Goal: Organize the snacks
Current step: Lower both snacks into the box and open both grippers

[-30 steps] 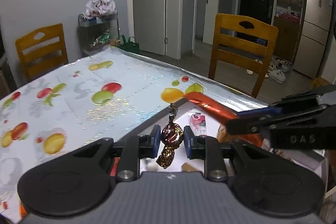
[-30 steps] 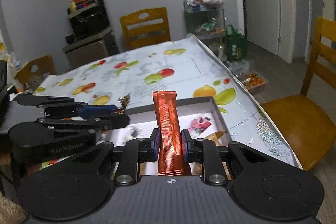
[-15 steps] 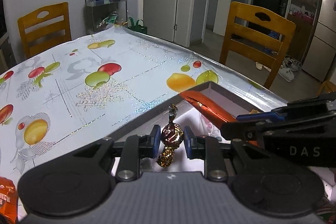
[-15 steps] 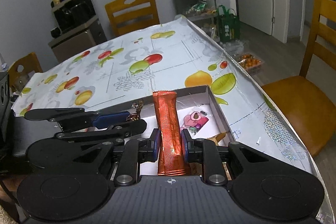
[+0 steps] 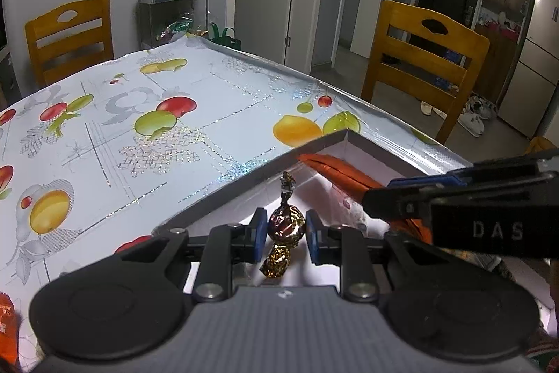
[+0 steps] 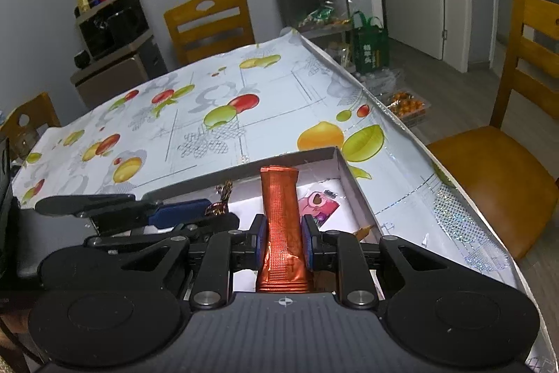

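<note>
Left wrist view looks over a shallow grey-walled box standing on the counter, whose cloth is printed with fruit. Judging from both views, the sorting is partly done: a pink packet already lies on the white floor of the box, and something tan shows beside it at the near right, though the right gripper hides most of it and I cannot say what it is. Two snacks are not yet set down, one in each gripper, and both hang over the box, so the step in hand looks like placing them inside. An orange wrapper shows at the lower left edge of the left wrist view, so more may be waiting outside the box.

Closed on a twist-wrapped candy, the left gripper has its blue pads pressing the round dark-red and gold body from both sides. One twisted tail stands up and the gold tail hangs below the jaws. The candy is above the near-left part of the box, close to its long wall.

Drawn in about as far as it goes, the right gripper pinches a flat orange foil stick near its lower end. The stick points away from the camera, its far end reaching toward the back wall of the box, just left of the pink packet.
</note>
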The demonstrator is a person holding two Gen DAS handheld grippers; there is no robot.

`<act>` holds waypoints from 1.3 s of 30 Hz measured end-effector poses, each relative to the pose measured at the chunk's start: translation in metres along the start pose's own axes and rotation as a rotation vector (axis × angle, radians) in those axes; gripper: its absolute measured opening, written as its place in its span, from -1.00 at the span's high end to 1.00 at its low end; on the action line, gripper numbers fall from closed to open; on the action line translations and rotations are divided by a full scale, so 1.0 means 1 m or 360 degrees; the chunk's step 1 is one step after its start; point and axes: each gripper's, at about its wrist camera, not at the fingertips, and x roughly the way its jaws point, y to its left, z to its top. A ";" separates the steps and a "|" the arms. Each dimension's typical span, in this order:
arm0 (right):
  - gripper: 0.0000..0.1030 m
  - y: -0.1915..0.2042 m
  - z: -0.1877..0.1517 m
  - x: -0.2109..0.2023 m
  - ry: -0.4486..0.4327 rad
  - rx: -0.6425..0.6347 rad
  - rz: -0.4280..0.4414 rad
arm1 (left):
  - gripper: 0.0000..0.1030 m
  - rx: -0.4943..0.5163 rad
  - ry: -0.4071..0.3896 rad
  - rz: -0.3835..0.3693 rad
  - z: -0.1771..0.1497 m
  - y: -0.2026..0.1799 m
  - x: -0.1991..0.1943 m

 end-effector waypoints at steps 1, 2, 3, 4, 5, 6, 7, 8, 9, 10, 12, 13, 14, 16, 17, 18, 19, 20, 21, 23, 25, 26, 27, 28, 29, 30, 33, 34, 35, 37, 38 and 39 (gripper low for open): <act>0.55 0.000 0.001 0.001 0.0004 0.0001 -0.0004 | 0.59 0.0005 0.0002 0.0002 0.000 0.000 0.000; 0.55 0.000 0.001 0.002 0.0008 0.0002 -0.0009 | 0.59 0.0011 0.0007 0.0003 -0.001 -0.001 0.001; 0.55 -0.001 0.001 0.002 0.0014 0.0007 -0.0012 | 0.59 0.0014 0.0012 0.0000 -0.001 -0.002 0.002; 0.55 -0.001 0.001 0.003 0.0020 0.0011 -0.0007 | 0.59 0.0018 0.0016 -0.0005 -0.001 -0.003 0.002; 0.55 -0.001 0.001 0.003 0.0022 0.0015 -0.0004 | 0.59 0.0025 0.0019 -0.0009 -0.001 -0.003 0.002; 0.55 -0.002 0.001 0.002 0.0024 0.0023 -0.0001 | 0.59 0.0033 0.0021 -0.0011 -0.002 -0.004 0.002; 0.54 -0.002 0.001 0.002 0.0027 0.0030 0.0006 | 0.59 0.0036 0.0024 -0.0011 -0.002 -0.005 0.002; 0.54 -0.003 0.001 0.001 0.0026 0.0034 0.0008 | 0.59 0.0039 0.0030 -0.0011 -0.001 -0.005 0.002; 0.53 -0.004 0.001 0.000 0.0022 0.0037 0.0010 | 0.59 0.0039 0.0033 -0.0011 -0.001 -0.005 0.002; 0.52 -0.005 0.001 -0.001 0.0019 0.0038 0.0009 | 0.57 0.0039 0.0033 -0.0013 -0.001 -0.005 0.003; 0.50 -0.007 0.001 -0.003 0.0007 0.0054 0.0008 | 0.50 0.0039 0.0030 -0.0014 -0.001 -0.006 0.003; 0.49 -0.008 0.001 -0.004 0.0004 0.0061 0.0011 | 0.46 0.0039 0.0031 -0.0014 -0.001 -0.006 0.003; 0.48 -0.009 0.001 -0.004 0.0002 0.0067 0.0014 | 0.42 0.0039 0.0030 -0.0014 -0.001 -0.006 0.003; 0.36 -0.011 0.001 -0.006 -0.0013 0.0085 0.0026 | 0.30 0.0042 0.0018 -0.0019 -0.001 -0.007 0.001; 0.33 -0.012 0.001 -0.008 -0.0019 0.0092 0.0034 | 0.22 0.0044 0.0012 -0.0020 -0.002 -0.007 0.000; 0.32 -0.012 0.002 -0.009 -0.0025 0.0092 0.0033 | 0.18 0.0044 0.0003 -0.0016 -0.002 -0.007 -0.001; 0.30 -0.012 0.002 -0.010 -0.0032 0.0091 0.0027 | 0.10 0.0044 -0.0003 -0.0012 -0.002 -0.008 -0.003; 0.28 -0.012 0.002 -0.011 -0.0041 0.0092 0.0022 | 0.02 0.0046 -0.0008 -0.0007 -0.002 -0.009 -0.005; 0.20 -0.012 0.002 -0.013 -0.0049 0.0097 0.0020 | -0.04 0.0048 -0.0010 -0.0003 -0.002 -0.009 -0.006; -0.01 -0.013 0.001 -0.017 -0.0067 0.0116 0.0036 | -0.29 0.0059 -0.0022 0.0010 -0.002 -0.011 -0.011; -0.32 -0.013 0.000 -0.022 -0.0088 0.0132 0.0051 | -0.34 0.0068 -0.0054 0.0026 -0.003 -0.013 -0.017; -0.42 -0.012 -0.001 -0.025 -0.0096 0.0129 0.0041 | -0.38 0.0069 -0.0062 0.0033 -0.003 -0.013 -0.020; -0.53 -0.011 -0.002 -0.028 -0.0108 0.0121 0.0035 | -0.40 0.0068 -0.0065 0.0033 -0.003 -0.014 -0.022; -0.54 -0.010 -0.003 -0.031 -0.0121 0.0110 0.0032 | -0.45 0.0067 -0.0068 0.0030 -0.003 -0.014 -0.025; -0.54 -0.009 -0.003 -0.033 -0.0124 0.0103 0.0028 | -0.50 0.0067 -0.0072 0.0029 -0.003 -0.014 -0.028; -0.54 -0.009 -0.003 -0.035 -0.0126 0.0102 0.0032 | -0.52 0.0069 -0.0078 0.0031 -0.003 -0.014 -0.030; -0.64 -0.008 -0.003 -0.041 -0.0130 0.0133 0.0076 | -0.56 0.0066 -0.0101 0.0030 -0.003 -0.014 -0.039; -0.73 -0.008 -0.003 -0.044 -0.0133 0.0150 0.0093 | -0.56 0.0058 -0.0109 0.0021 -0.004 -0.013 -0.043; -0.75 -0.007 -0.003 -0.045 -0.0138 0.0162 0.0104 | -0.57 0.0051 -0.0116 0.0013 -0.004 -0.013 -0.046; -0.76 -0.006 -0.003 -0.049 -0.0145 0.0174 0.0113 | -0.59 0.0042 -0.0128 0.0006 -0.005 -0.011 -0.053; -0.76 -0.004 -0.003 -0.051 -0.0148 0.0175 0.0112 | -0.61 0.0039 -0.0133 0.0005 -0.006 -0.011 -0.057; -0.77 -0.003 -0.003 -0.052 -0.0152 0.0176 0.0112 | -0.62 0.0036 -0.0139 0.0004 -0.006 -0.010 -0.060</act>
